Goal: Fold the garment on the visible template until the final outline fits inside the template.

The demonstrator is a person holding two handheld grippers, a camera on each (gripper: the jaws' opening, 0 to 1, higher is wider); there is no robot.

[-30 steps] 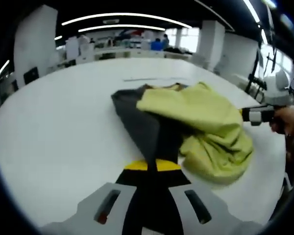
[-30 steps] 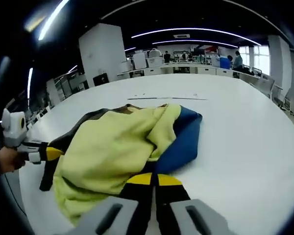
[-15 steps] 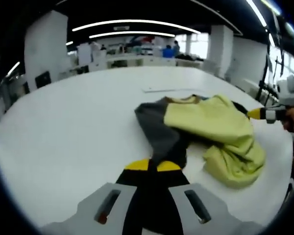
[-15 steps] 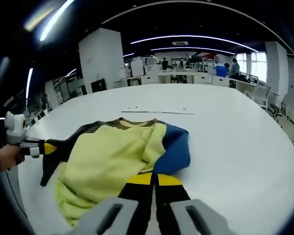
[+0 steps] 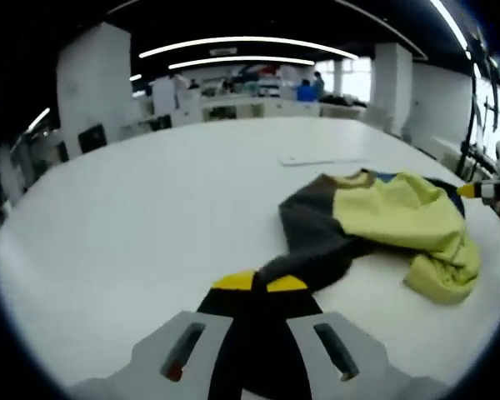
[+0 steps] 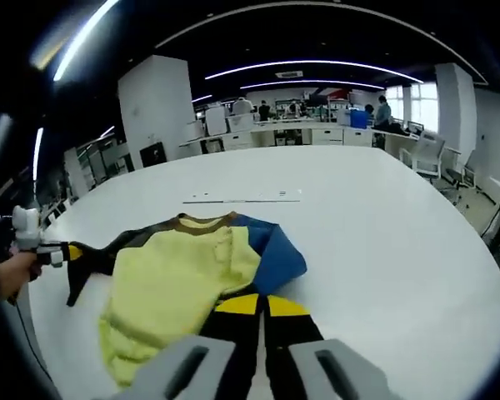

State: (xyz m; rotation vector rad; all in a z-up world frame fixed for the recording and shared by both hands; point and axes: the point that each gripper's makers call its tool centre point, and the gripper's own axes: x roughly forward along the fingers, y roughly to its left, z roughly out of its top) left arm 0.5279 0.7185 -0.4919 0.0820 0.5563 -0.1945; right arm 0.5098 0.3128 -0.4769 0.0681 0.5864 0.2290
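On the white table (image 6: 400, 233), toward its near edge: one garment (image 6: 183, 275), a sweatshirt in three colours — yellow-green body, dark grey sleeve, blue sleeve, brown neckband.

Condition: bunched, the yellow-green body heaped over itself, sleeves drawn out to either side. Not yet folded to any outline.

Template: a faint thin rectangle (image 6: 242, 198) lies on the table beyond the collar; the garment sits near it but not within it, as far as can be told.

Left gripper (image 5: 252, 283): jaws closed on the end of the dark grey sleeve (image 5: 317, 246), cloth pinched between the yellow-tipped fingers.

Right gripper (image 6: 252, 304): jaws closed on the edge of the blue sleeve (image 6: 279, 254), likewise pinched.

Handling, judged: light, soft knit with no stiffness; it sags and drapes between the two holds and will drag its loose folds along the smooth table rather than slide flat. Not fragile. Thick enough at cuffs and hem to hold a pinch.

Hold points, judged: sleeve ends or shoulder seams for spreading; hem corners for the fold itself. A grip on the heaped middle would lift several layers at once.
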